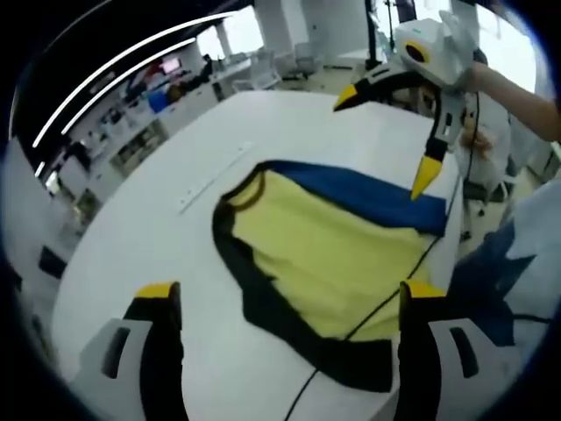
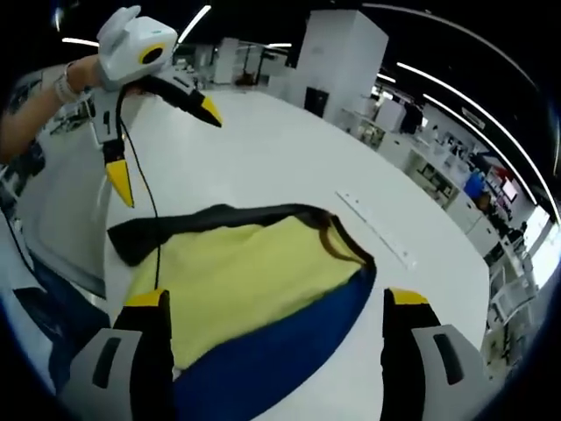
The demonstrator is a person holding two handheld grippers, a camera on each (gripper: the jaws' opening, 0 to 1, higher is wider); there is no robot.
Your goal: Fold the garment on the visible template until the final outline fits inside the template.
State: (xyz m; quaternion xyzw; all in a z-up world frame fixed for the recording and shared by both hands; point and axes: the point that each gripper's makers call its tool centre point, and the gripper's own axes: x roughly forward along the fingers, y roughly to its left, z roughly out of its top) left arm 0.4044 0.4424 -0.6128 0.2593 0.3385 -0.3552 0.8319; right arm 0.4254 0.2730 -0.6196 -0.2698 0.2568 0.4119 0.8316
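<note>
Step in hand, judged: between folds, both tools lifted clear.
Left gripper (image 1: 285, 303): fingers spread, holding nothing, above the near hem.
Right gripper (image 2: 276, 307): fingers spread, empty, over the blue edge.
Garment (image 1: 337, 254): yellow top, black trim, blue panel; lies rumpled, partly folded, on the white worktop (image 1: 175, 263).
Template: outline cannot be made out.
Next move, judged: pinch an outer edge and fold it inward.
</note>
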